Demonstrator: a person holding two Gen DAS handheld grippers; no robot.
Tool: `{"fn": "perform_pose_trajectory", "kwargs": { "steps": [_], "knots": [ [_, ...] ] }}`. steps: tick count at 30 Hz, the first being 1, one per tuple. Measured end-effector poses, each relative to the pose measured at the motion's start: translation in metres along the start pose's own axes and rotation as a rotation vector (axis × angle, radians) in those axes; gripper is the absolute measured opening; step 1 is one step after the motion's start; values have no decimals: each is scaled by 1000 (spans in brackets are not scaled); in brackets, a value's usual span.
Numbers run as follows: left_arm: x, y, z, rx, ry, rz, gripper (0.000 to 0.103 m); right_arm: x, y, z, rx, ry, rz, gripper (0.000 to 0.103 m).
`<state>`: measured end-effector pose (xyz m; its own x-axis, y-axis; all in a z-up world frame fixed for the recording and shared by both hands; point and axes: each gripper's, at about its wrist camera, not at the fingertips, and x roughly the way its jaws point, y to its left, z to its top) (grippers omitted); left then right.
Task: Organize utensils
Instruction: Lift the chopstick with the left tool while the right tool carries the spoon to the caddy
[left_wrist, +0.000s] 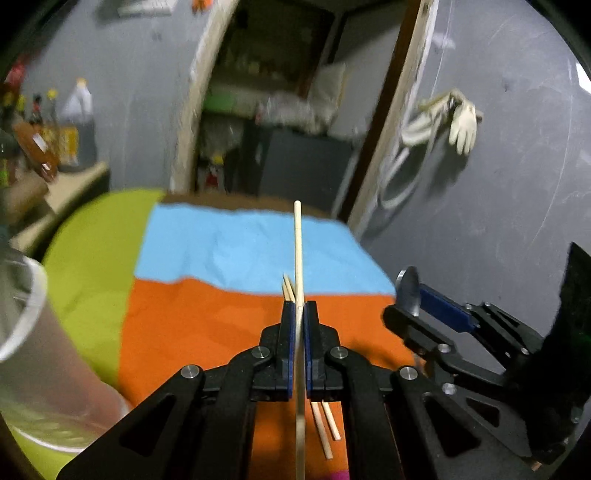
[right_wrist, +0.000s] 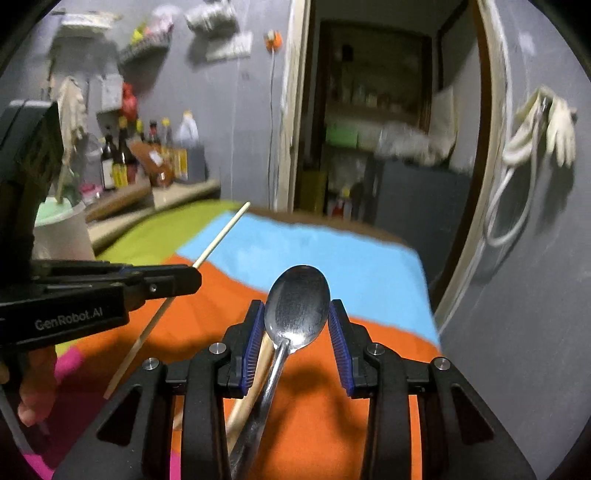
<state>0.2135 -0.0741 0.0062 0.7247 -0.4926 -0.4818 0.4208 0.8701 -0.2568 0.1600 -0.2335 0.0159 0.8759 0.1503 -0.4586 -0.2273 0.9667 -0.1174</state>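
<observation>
Left gripper (left_wrist: 299, 314): jaws together, clamped on 1 pale chopstick (left_wrist: 298, 251). The stick runs straight through the pads, its tip well past the fingertips and its other end running back under the gripper to the bottom edge of the left wrist view. In the right wrist view the same chopstick (right_wrist: 221, 236) slants up and to the right out of the left gripper (right_wrist: 184, 280), which comes in from the left edge.

2 more sticks (left_wrist: 325, 428) lie on the cloth (left_wrist: 207, 325) below the left jaws, slanted; their tips show just left of the held stick ahead of the pads, their other ends to the right, behind the fingers. Not gripped.

Right gripper (right_wrist: 297, 325): jaws partly apart, with a metal spoon (right_wrist: 297, 302) between the blue pads. The bowl sits up between the fingertips, the handle runs back down toward the camera. The bowl's edges sit close against both pads; it looks held by the bowl. A pale wooden stick (right_wrist: 258, 369) lies beside the spoon handle, against the left pad; cannot tell if it is clamped or lying below. In the left wrist view the right gripper (left_wrist: 410, 295) is at the right, the spoon (left_wrist: 408, 291) seen edge-on at its tips.

The cloth is in orange, blue, green and pink blocks, below both grippers. A cup (left_wrist: 33, 332) stands left of the left jaws, near the frame edge. A fingertip (right_wrist: 33, 406) shows under the left gripper body.
</observation>
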Motion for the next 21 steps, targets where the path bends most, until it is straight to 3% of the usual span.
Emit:
{"fn": "perform_pose_trajectory", "kwargs": {
  "steps": [9, 21],
  "knots": [
    [-63, -9, 9, 42, -301, 83, 2, -52, 26, 32, -35, -310, -39, 33],
    [-138, 32, 29, 52, -506, 186, 2, -72, 66, 72, -2, -541, 60, 33]
  ]
}}
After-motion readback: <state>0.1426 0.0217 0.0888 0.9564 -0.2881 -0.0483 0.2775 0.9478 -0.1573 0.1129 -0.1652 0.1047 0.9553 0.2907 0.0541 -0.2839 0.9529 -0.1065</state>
